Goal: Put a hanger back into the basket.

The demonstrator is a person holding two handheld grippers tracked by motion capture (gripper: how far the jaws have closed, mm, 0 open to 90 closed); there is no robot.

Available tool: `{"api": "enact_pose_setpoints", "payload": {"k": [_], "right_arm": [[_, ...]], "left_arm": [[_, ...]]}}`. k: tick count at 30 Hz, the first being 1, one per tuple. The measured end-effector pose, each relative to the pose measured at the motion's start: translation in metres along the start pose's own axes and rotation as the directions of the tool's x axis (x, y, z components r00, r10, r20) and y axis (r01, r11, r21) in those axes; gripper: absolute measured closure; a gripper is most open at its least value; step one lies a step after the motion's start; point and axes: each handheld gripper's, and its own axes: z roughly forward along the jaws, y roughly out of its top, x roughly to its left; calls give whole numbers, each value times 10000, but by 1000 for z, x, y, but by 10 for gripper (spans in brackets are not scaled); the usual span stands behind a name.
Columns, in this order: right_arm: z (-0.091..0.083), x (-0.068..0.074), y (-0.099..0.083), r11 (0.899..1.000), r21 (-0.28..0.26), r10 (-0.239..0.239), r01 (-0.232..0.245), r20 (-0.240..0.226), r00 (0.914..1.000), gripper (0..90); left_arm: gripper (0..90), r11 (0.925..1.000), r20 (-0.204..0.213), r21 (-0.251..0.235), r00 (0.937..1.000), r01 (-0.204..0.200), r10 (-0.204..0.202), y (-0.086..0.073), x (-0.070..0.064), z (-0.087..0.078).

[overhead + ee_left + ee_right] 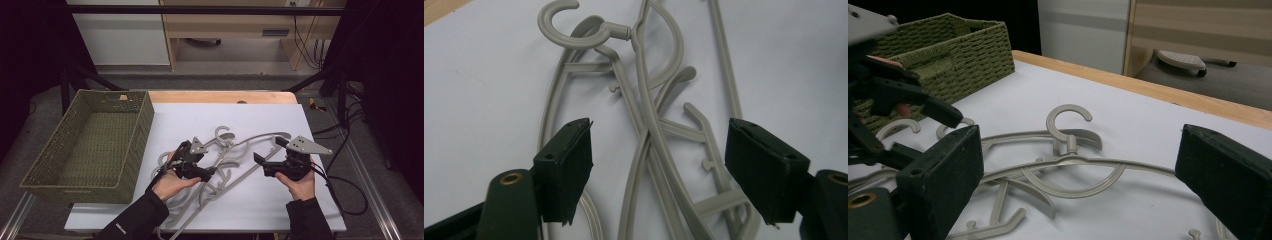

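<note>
Hangers (227,160), grey plastic ones tangled in a loose heap, are lying on the white table (200,115) around its middle, reaching toward the near edge, with the woven green basket (90,145) standing open-topped at the left edge. The left gripper (200,171) is being held directly over the heap, jaws spread wide apart and gripping nothing; in the left gripper view several crossed hanger arms are running lengthwise up between the two black pads (569,165), their long axis roughly in line with the gripper's reach, and the curled hooks (574,30) are lying at the far end of that run. The right gripper (267,160) is being held just to the right of the heap, jaws likewise wide apart and empty, pointed leftward at it; in the right gripper view one upright hook (1065,117) is seen ahead between the pads, with the hanger bars stretching crosswise to that gripper. The left gripper is judged the nearer one, since the arms are already being straddled by its jaws, and a straight descent and closing is likely all that a pickup toward the basket is calling for
</note>
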Motion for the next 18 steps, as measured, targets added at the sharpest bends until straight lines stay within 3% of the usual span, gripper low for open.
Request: {"api": "enact_pose_setpoints", "payload": {"k": [5,8,18], "right_arm": [[0,-1,0,10000,-20,19,-19,46,10000,54],[-1,-1,0,10000,7,48,-48,11,10000,53],[0,-2,-1,10000,64,-10,10,-28,10000,44]], "left_arm": [[329,9996,-153,177,9996,225,-222,6,2,22],[367,9988,70,319,9992,383,-385,8,3,34],[547,9932,298,1163,9995,-74,39,4,2,56]]}}
